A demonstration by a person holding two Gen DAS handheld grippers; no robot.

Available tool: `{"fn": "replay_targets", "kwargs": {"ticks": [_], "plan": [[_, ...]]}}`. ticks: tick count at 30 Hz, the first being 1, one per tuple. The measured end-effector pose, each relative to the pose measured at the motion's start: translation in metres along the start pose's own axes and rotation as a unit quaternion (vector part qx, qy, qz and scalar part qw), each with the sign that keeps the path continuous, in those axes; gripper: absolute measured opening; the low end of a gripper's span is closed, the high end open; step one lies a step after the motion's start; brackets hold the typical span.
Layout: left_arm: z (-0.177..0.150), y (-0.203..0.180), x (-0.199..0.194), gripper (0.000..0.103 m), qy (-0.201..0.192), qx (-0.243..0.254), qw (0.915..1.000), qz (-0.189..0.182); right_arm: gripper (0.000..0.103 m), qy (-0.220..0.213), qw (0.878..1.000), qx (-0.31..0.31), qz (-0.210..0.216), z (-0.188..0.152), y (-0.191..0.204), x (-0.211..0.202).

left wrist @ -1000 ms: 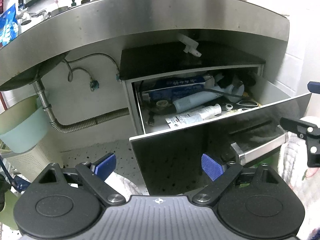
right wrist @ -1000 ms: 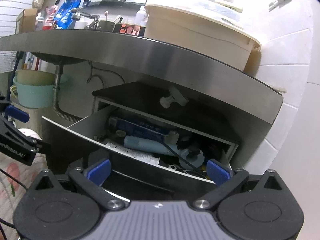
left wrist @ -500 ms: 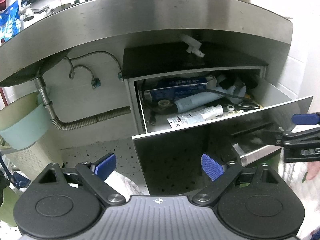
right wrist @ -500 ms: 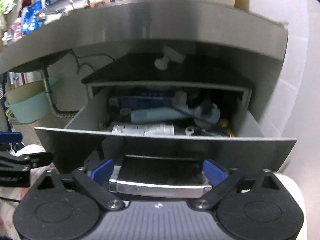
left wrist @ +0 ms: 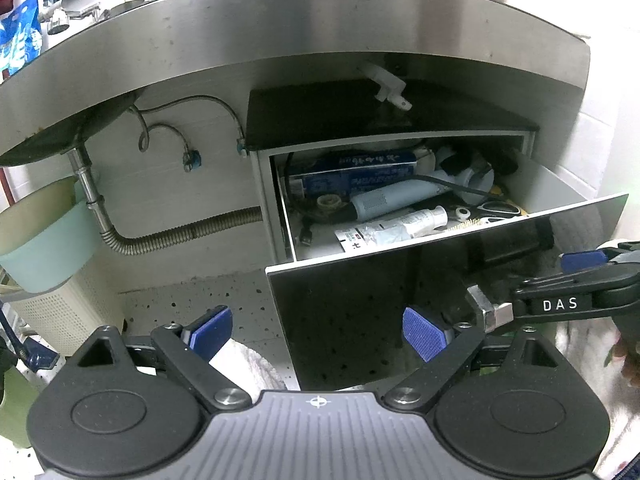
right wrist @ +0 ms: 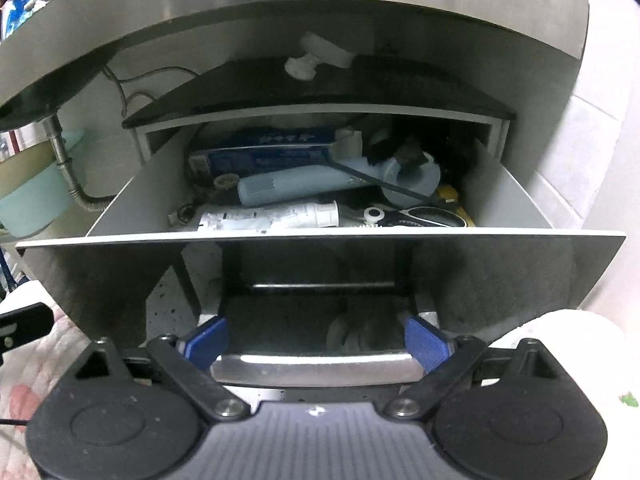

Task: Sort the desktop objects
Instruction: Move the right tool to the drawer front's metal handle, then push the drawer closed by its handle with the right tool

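Note:
An open drawer (left wrist: 360,300) (right wrist: 520,276) with a glossy black front juts out under a steel counter. Inside lie a blue box (right wrist: 272,150), a pale blue device (right wrist: 288,188) with a black cord, a white tube (right wrist: 272,218) and scissors (right wrist: 428,216). My right gripper (right wrist: 315,342) (left wrist: 536,280) is open, its blue pads straddling the two ends of the chrome handle (right wrist: 316,364) (left wrist: 486,312). My left gripper (left wrist: 318,334) hangs open and empty in front of the drawer's lower left corner.
The steel counter edge (left wrist: 320,20) overhangs the drawer. To the left are a drain pipe with a corrugated hose (left wrist: 168,236), a mint basin (left wrist: 44,248) and a white perforated basket (left wrist: 60,312). A white plastic part (left wrist: 386,84) lies on the black cabinet top. A tiled wall (right wrist: 592,152) is at the right.
My right gripper swung from the drawer's right side to face its front and moved in until its pads flank the handle. My left gripper has barely moved. The drawer stays open.

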State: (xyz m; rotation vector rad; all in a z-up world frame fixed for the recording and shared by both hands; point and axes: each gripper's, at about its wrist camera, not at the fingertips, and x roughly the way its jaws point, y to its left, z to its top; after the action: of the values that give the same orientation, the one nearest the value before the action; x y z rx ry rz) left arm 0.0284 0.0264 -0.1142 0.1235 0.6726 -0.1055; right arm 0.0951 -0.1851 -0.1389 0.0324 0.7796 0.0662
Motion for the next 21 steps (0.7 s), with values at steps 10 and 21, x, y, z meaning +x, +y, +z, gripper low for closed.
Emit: {"fn": "replay_targets", "kwargs": {"ticks": [10,21], "plan": [[0.001,0.001,0.002,0.093,0.007,-0.004,1.0,-0.001,0.097,0.011,1.0,-0.007,-0.007,0.003,0.003,0.01],[0.001,0.003,0.004,0.093,0.013,-0.011,0.9998,-0.003,0.103,0.017,1.0,-0.009,-0.009,0.004,0.005,0.018]]}}
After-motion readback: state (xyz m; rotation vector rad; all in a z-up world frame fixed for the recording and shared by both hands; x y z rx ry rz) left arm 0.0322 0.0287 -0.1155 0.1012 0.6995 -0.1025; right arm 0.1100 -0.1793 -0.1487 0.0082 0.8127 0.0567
